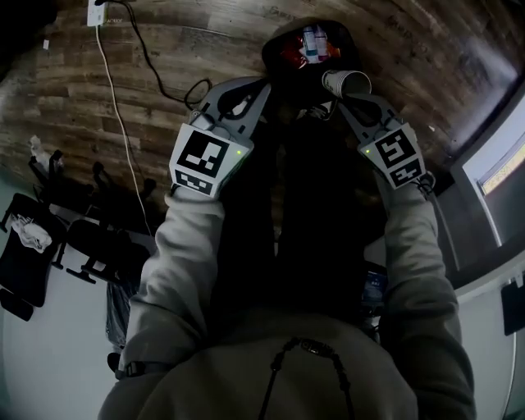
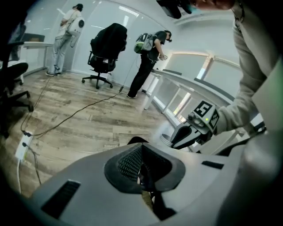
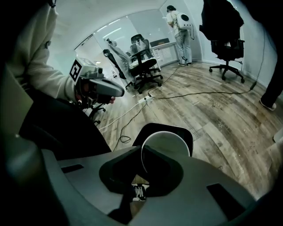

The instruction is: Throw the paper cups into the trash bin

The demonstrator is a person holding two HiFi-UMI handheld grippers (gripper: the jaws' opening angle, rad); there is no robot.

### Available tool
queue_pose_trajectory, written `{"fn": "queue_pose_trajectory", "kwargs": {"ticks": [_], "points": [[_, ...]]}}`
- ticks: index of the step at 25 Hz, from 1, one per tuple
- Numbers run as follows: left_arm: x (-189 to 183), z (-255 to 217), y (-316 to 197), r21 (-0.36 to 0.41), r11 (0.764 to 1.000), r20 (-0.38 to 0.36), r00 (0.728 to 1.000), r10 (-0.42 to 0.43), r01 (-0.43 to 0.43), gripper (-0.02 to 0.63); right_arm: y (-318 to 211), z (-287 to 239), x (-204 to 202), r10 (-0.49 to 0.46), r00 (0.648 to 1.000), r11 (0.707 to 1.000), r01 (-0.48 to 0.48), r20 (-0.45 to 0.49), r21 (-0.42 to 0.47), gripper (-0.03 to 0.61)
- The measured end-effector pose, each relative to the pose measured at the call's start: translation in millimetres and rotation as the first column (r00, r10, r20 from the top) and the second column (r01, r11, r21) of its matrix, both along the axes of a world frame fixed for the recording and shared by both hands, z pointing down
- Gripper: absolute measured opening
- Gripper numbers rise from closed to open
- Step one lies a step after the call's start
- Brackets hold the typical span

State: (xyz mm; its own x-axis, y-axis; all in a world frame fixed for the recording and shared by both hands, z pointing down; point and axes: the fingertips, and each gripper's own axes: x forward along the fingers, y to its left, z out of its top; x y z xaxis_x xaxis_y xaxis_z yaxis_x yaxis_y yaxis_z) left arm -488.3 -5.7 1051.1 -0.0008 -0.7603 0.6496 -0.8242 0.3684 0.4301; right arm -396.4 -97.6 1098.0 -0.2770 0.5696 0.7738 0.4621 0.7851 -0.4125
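Observation:
In the head view, a white paper cup [image 1: 348,82] lies on its side over the open black trash bin [image 1: 283,37], which holds colourful rubbish. My right gripper [image 1: 351,98] is shut on the cup's rim. From the right gripper view the cup [image 3: 167,145] hangs above the bin's dark mouth [image 3: 163,127], clamped by my right gripper [image 3: 143,165]. My left gripper [image 1: 240,94] hovers just left of the bin, and in its own view the left gripper [image 2: 141,170] has its jaws together with nothing between them. That view also shows the cup [image 2: 168,139] in the right gripper [image 2: 185,134].
A white cable [image 1: 119,123] and a black cable [image 1: 164,74] run across the wooden floor from a power strip [image 1: 96,11]. Black office chairs [image 1: 90,205] stand at the left, a white desk edge [image 1: 492,172] at the right. Two people stand by distant desks [image 2: 148,62].

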Motion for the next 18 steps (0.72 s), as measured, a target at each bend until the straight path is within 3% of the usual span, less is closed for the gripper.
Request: {"fn": "queue_pose_trajectory", "kwargs": {"ticks": [2,5,8,10,14,18], "points": [[-1,8,1,-0.006,1.000,-0.010,1.000,-0.024,0.024,0.000,1,11,1,0.012,1.000,1.000,-0.012,-0.006,-0.014,0.037],[-10,7,-5,-0.011,0.999,0.056,0.998,-0.038,0.039,0.000,1,28,9,-0.009,1.000,1.000,0.009,-0.019,-0.007,0.037],[-9,10,-17,-0.007,0.999,0.112,0.993,-0.034,0.036,0.000,-11,41,12,0.035,0.999,0.999,-0.035,-0.038,0.003,0.037],[-5,18,-23,-0.009,1.000,0.107,0.994,0.009,-0.008,0.000,-11,48,6,0.049,0.998,0.999,-0.049,-0.032,-0.009,0.037],[-9,19,-26,0.011,1.000,0.099,0.995,0.001,-0.002,0.000,4,58,6,0.006,0.999,1.000,-0.007,-0.034,-0.028,0.037],[-7,22,-32,0.020,0.999,0.087,0.996,0.035,-0.037,0.000,5,72,6,0.025,0.999,1.000,-0.026,-0.047,-0.017,0.037]]}}
